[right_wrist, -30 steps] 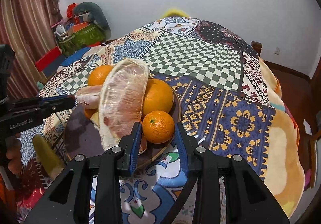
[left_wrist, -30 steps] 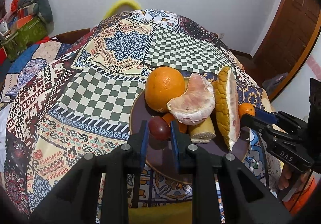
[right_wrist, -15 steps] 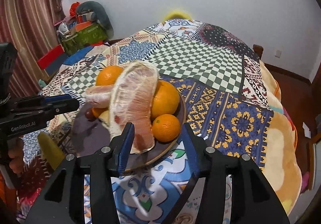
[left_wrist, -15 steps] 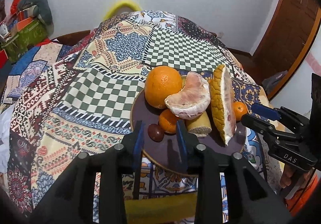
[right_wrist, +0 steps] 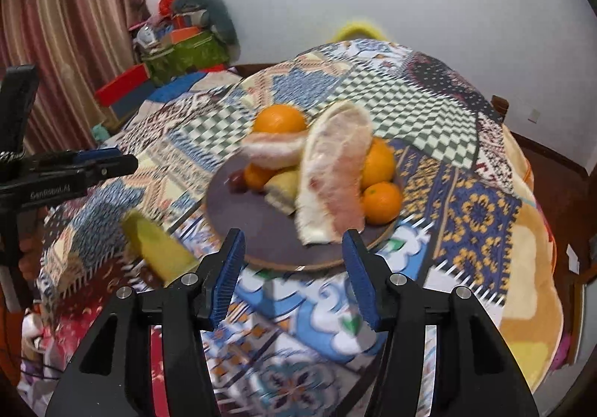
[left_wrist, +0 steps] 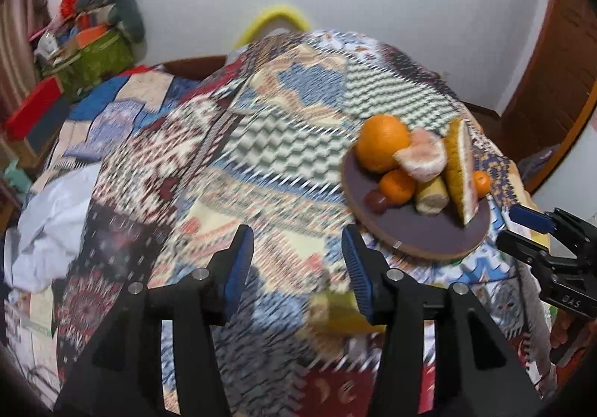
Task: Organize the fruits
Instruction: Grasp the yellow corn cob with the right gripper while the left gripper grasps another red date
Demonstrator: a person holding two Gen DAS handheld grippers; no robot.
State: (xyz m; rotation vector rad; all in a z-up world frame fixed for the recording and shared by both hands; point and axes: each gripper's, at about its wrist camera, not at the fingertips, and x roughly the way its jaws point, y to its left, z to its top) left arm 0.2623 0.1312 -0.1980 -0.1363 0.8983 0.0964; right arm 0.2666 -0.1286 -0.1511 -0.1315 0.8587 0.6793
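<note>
Both wrist views look down, sharing the plate (left_wrist: pixel 418 230) (right_wrist: pixel 257 223)

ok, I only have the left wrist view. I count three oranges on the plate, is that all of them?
Observer: No, four. A second big orange sits behind the pomelo wedge, which hides it from you.
Operator: Right tool, open or shut? I only see it side-on.
Observer: The right tool is open, with nothing between its fingers.
Operator: And the yellow blur low in my view?
Observer: A yellow piece, wedge-shaped, lying on the cloth beside the plate, not on it.
</note>
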